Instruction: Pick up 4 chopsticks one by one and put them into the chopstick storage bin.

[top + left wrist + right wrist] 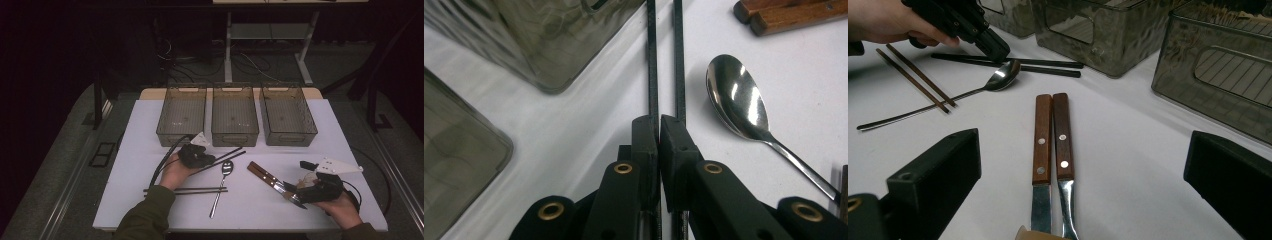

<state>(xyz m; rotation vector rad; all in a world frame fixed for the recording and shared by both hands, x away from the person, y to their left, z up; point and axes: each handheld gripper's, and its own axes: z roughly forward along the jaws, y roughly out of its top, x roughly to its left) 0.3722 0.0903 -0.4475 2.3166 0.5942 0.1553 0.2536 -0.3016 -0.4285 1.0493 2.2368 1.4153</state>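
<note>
Near the front of the white counter (150, 210), left tool (659, 131) pinches one black chopstick (652, 60) beside the spoon (736, 97), while right tool (1078, 170) gapes empty over two wooden-handled knives (1052, 132)

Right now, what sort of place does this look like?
Probably a lab or test room set up for a cutlery-sorting trial: a white table with three clear bins, cutlery such as a spoon, and cables on the dark floor.
</note>
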